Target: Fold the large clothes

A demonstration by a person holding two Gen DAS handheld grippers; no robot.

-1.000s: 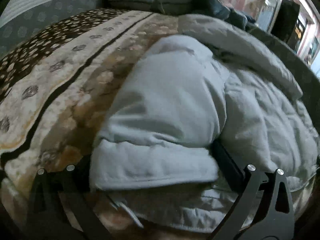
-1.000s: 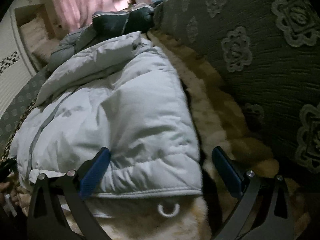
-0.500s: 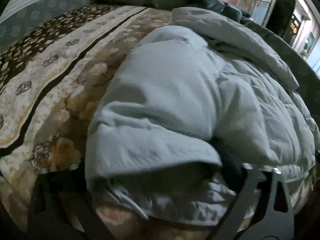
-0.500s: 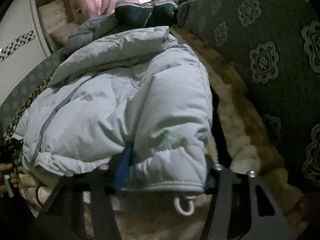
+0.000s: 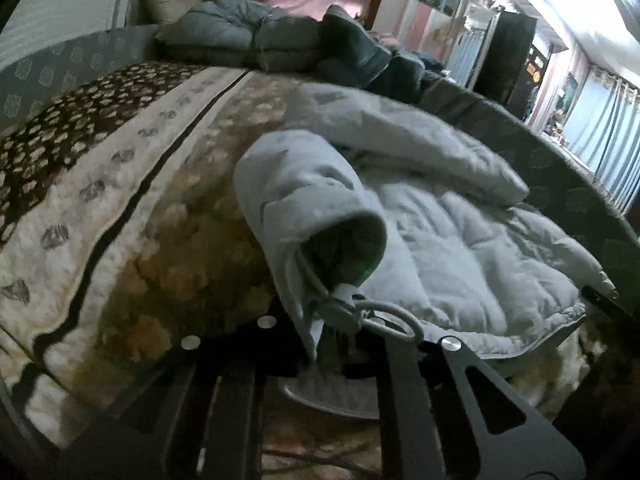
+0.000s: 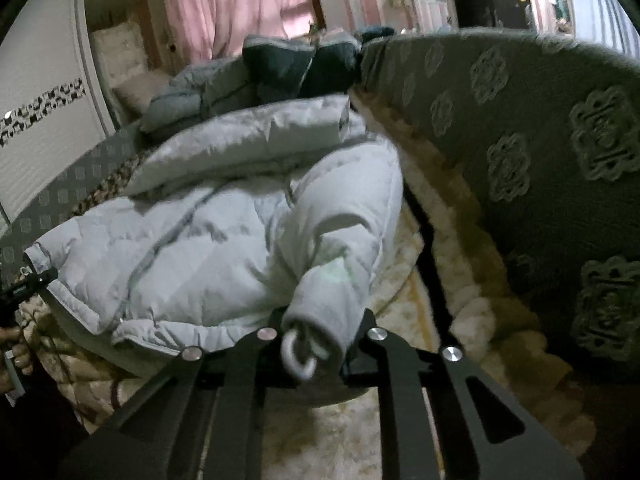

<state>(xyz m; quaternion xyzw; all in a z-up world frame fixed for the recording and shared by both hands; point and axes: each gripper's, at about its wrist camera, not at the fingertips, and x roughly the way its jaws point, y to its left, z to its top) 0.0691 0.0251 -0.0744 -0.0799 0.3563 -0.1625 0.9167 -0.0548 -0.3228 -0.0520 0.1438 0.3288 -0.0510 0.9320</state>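
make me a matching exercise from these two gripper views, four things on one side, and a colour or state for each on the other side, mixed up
Things:
1. puffer jacket
2. curtain
3. left gripper
4. folded clothes pile

Colour or state:
A. pink
B. shut on the jacket's bottom corner
C. pale grey, spread on the bed
D. blue-grey and dark, stacked at the far end of the bed

Pairs: 1-C, 2-A, 3-B, 4-D

Each camera sits low on its gripper, looking forward, very close to the puffy pale grey padded coat [image 5: 460,240] [image 6: 224,240]. The left view faces its left hem corner, the right view its right corner. Both share the coat.
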